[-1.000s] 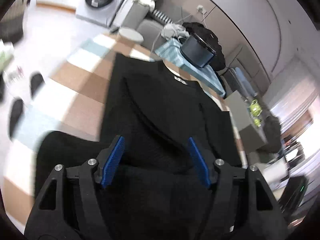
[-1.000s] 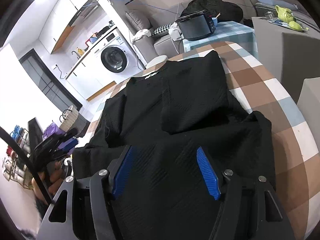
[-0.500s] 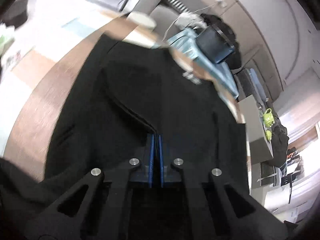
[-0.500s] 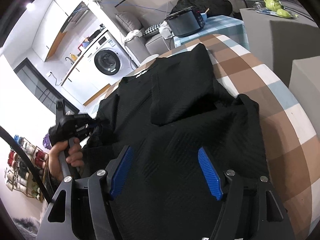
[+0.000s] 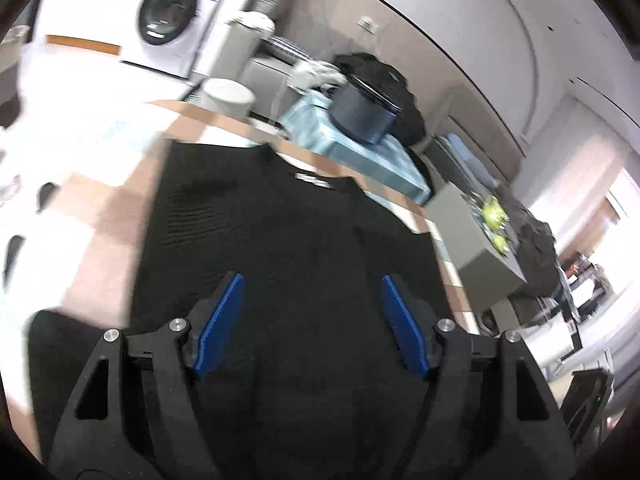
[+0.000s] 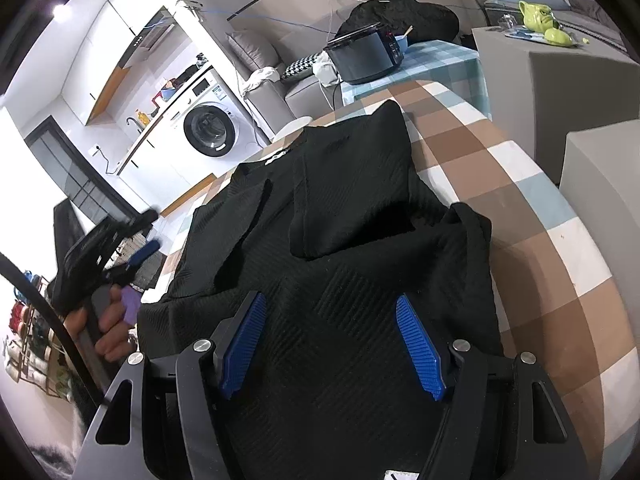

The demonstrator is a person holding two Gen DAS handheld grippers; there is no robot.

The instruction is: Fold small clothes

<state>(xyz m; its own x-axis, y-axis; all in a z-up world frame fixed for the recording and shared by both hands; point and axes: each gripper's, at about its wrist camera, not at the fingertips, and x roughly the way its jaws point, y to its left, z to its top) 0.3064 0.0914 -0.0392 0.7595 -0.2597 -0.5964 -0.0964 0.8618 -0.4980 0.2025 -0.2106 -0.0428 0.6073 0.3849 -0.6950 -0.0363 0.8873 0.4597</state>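
Above the black shirt (image 6: 340, 264), both hand-held grippers (image 5: 312, 326) (image 6: 332, 344) hover, jaws spread.

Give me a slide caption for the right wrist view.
Open right gripper above a half-folded black shirt on a checkered tablecloth.

black garment (image 6: 352, 216) | brown-white-blue checked tablecloth (image 6: 560, 272) | blue pads (image 6: 418, 346)

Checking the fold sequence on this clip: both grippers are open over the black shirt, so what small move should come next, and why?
Probably bring both open grippers, left and right, down to pinch the near hem of the black shirt. Both sleeves already look folded inward, the bottom half still lies flat, and neither gripper holds cloth.
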